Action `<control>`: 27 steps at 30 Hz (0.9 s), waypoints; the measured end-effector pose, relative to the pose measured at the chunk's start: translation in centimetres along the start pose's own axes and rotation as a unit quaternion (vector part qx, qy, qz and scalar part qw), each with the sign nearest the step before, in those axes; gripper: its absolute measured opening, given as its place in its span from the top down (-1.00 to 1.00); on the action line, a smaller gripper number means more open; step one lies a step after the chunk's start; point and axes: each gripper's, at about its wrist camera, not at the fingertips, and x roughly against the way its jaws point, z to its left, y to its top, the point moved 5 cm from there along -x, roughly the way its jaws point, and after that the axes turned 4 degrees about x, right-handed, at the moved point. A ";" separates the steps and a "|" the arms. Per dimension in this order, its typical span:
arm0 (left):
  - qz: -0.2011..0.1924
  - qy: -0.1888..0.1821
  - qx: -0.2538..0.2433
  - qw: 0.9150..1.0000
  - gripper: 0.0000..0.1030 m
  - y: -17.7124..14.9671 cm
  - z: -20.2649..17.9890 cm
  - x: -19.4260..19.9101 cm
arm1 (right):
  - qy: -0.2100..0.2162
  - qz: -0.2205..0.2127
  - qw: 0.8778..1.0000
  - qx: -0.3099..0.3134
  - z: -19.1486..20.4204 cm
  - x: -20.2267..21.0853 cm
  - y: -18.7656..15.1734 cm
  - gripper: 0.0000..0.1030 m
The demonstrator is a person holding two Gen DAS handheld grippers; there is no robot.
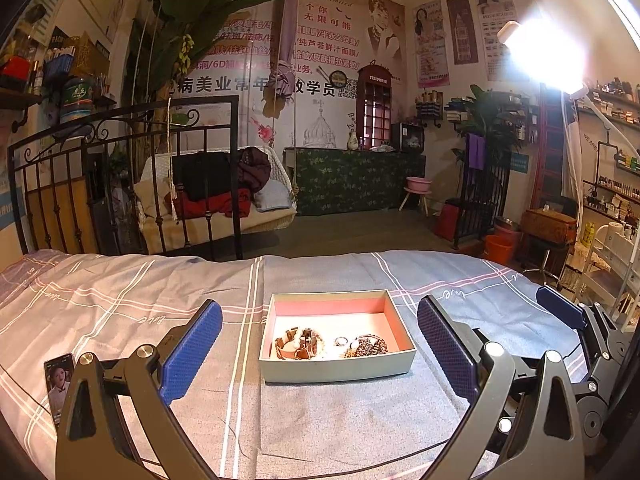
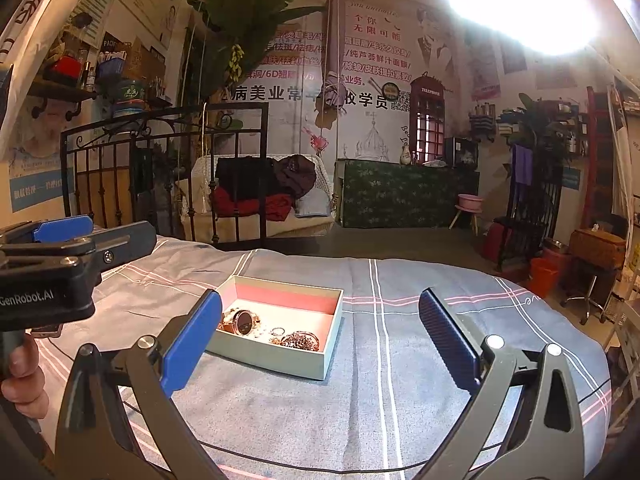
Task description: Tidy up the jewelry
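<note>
A shallow pale-green box (image 1: 336, 368) with a pink lining rests on the grey checked bedspread. It holds a brown-strapped watch (image 1: 298, 344), a small ring (image 1: 341, 341) and a dark beaded bracelet (image 1: 370, 347). My left gripper (image 1: 320, 344) is open, its blue pads either side of the box and short of it, with nothing between them. From the right wrist the same box (image 2: 276, 356) lies ahead to the left, with the watch (image 2: 242, 322), ring (image 2: 277, 331) and bracelet (image 2: 300, 340) inside. My right gripper (image 2: 320, 344) is open and holds nothing.
A phone (image 1: 59, 380) with a lit screen lies on the bedspread (image 1: 120, 312) at the left. The other gripper (image 2: 52, 264) and a hand (image 2: 24, 376) show at the left of the right wrist view. A black iron bed frame (image 1: 120, 168) stands behind; the bed's far edge drops to the floor.
</note>
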 end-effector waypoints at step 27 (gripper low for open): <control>0.010 0.003 -0.039 0.999 -0.87 -1.4 -0.9 -0.2 | 0.006 0.011 1.000 0.001 0.4 -0.4 -0.4 -0.89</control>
